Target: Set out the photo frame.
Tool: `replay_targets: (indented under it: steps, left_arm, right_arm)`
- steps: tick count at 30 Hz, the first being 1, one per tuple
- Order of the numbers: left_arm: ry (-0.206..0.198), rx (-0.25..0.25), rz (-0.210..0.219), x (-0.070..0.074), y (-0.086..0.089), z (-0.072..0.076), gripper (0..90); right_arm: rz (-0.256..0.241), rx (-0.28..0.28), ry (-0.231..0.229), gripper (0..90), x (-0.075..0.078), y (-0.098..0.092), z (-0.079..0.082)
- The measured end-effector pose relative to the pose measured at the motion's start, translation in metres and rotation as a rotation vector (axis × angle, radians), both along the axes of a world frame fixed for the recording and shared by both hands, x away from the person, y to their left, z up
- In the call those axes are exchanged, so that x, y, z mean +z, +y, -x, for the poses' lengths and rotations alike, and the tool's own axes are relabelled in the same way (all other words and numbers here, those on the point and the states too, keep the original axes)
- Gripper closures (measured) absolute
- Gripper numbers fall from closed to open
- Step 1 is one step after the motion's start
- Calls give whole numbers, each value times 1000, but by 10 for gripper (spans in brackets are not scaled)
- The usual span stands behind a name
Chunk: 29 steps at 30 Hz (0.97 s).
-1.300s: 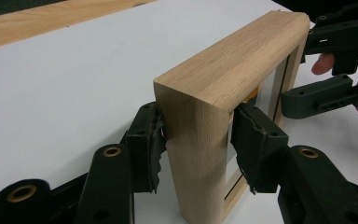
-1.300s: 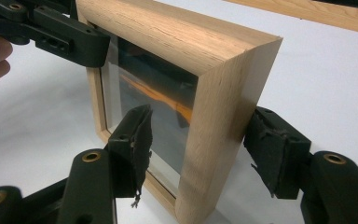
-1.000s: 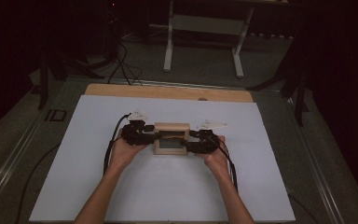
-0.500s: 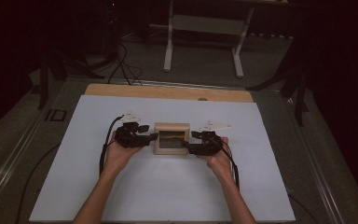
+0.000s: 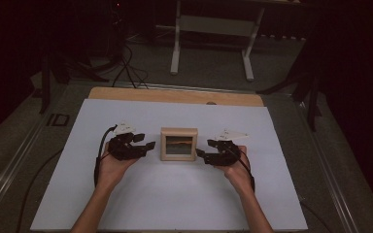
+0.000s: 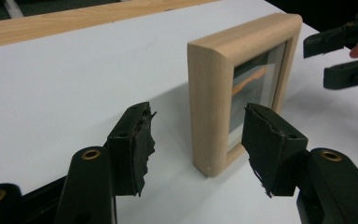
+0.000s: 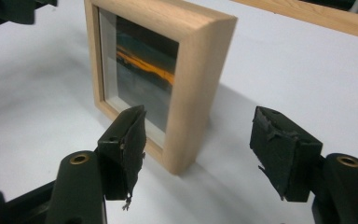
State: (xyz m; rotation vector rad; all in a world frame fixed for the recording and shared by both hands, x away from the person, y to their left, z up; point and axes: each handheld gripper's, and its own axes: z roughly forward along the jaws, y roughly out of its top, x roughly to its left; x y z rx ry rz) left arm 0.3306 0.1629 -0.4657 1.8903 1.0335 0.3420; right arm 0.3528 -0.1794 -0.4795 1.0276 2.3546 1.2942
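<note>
A small light-wood picture frame (image 5: 178,144) stands upright on the white sheet, its glass facing the person, with a dark picture crossed by an orange streak. My left gripper (image 5: 148,145) is just left of it, open, with the frame's side edge (image 6: 209,93) a little ahead of the left gripper (image 6: 200,126) and untouched. My right gripper (image 5: 199,153) is just to its right, also open. In the right gripper view the frame's corner (image 7: 191,84) stands ahead of the right gripper (image 7: 200,128). The right gripper (image 6: 345,56) and the left gripper (image 7: 9,9) each appear beyond the frame.
The white sheet (image 5: 175,204) covers most of the table, and a bare wooden strip (image 5: 175,95) runs along its far edge. Beyond the table stands a white metal stand (image 5: 211,29) on a dark floor. Black cables (image 5: 97,165) trail from the grippers.
Both grippers were against the frame's sides earlier. They have since drawn back sideways a little with jaws open, and the frame now stands on its own.
</note>
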Motion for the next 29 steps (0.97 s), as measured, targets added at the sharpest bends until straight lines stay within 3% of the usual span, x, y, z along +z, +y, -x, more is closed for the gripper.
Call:
replay_targets:
  steps: [3,14,29]
  left_arm:
    - [-2,0,-15,-1,4,6,426]
    - [-14,28,-7,-6,24,23,428]
    - [19,73,-16,-22,49,39,427]
  right_arm:
    - [7,-7,-1,353,0,-7,3]
    - [24,-17,6,350,-6,-24,15]
    - [23,-63,18,347,-20,-50,31]
